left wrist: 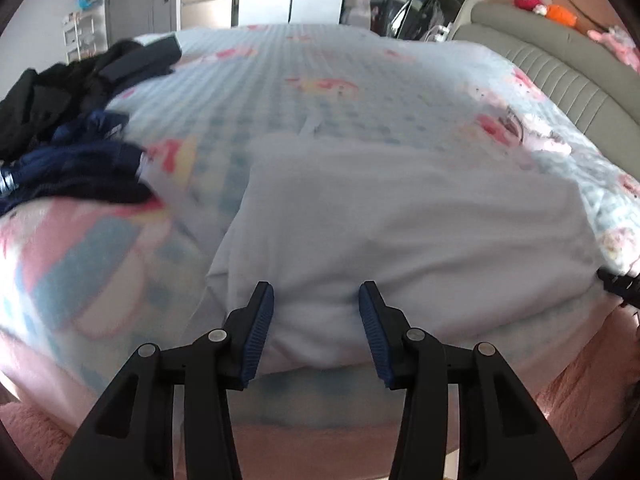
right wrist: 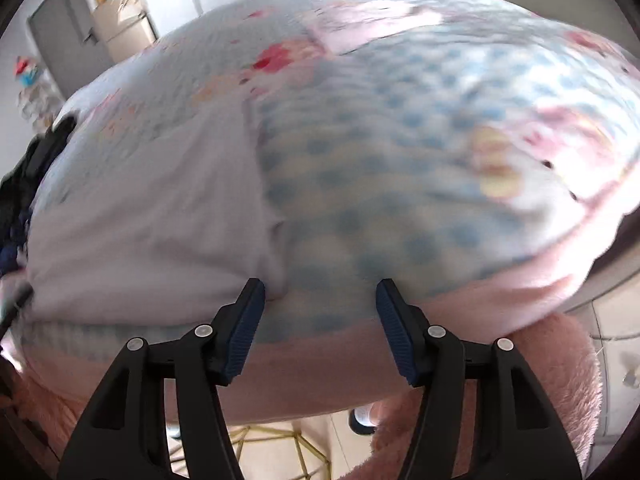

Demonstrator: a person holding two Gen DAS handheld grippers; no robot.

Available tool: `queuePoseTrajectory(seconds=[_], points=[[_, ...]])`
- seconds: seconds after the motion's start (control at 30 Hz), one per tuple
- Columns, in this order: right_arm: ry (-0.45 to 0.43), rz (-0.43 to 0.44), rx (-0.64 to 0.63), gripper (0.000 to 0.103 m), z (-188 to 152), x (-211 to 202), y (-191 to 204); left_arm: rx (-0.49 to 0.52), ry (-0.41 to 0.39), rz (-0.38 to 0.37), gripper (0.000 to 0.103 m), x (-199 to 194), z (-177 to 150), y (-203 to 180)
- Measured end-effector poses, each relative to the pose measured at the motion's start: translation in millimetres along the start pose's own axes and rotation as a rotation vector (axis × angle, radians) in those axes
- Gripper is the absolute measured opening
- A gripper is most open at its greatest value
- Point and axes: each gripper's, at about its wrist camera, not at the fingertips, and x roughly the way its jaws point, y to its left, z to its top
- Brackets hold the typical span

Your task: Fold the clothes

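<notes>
A white garment (left wrist: 400, 220) lies flat near the front edge of a bed with a blue checked cartoon cover (left wrist: 320, 80). My left gripper (left wrist: 316, 300) stands open over the garment's near edge, and a rumpled bulge of white cloth sits between its blue pads. At the right edge of this view, a black fingertip (left wrist: 618, 284) of the other gripper reaches the garment's right corner. In the right wrist view, my right gripper (right wrist: 320, 300) is open over the bed's edge. Its left finger touches the near corner of the white garment (right wrist: 152, 208), and only bed cover (right wrist: 400, 160) shows between the jaws.
A heap of black and navy clothes (left wrist: 60, 120) lies on the bed's left side. A grey padded headboard (left wrist: 560, 76) runs along the right. Below the bed's pink side, a fluffy pink rug (right wrist: 560, 380) covers the floor. Cupboards and a door stand at the far wall.
</notes>
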Motion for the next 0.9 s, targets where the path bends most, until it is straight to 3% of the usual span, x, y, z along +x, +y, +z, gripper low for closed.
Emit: queuePoseTrajectory(seconds=[0.1,0.2,0.33,0.43,0.5,0.6,0.67,0.73,0.8,0.9], points=[[-0.035,0.005,0.034,0.059,4,-9,-11,-0.018,-0.029,-0.031,0.046,-12,3,-1],[-0.036,0.069,-0.024,0.060,3,-4,-4,-0.020,-0.045,-0.167,0.046,-16,19,-21],[-0.066,0.174,-0.122,0.060,-3,-1,16,0.113,0.026,-0.309,0.046,2,43,-93],[-0.073,0.203,-0.188,0.059,-11,2,32,0.208,0.068,-0.345,0.046,22,50,-152],[-0.108,0.167,-0.172,0.059,-8,1,26,0.238,0.098,-0.371,0.046,35,50,-179],[-0.132,0.141,-0.032,0.059,-1,-1,-4,0.260,0.141,-0.433,0.046,47,47,-216],[-0.089,0.165,0.050,0.060,3,8,-25,0.290,0.156,-0.431,0.046,53,44,-232],[-0.048,0.229,0.087,0.061,1,11,-32,0.339,0.170,-0.364,0.046,63,40,-243],[-0.029,0.272,0.057,0.064,2,15,-27,0.367,0.180,-0.289,0.046,69,36,-248],[0.015,0.282,-0.016,0.064,0,25,-11,0.292,0.201,-0.279,0.047,77,38,-233]])
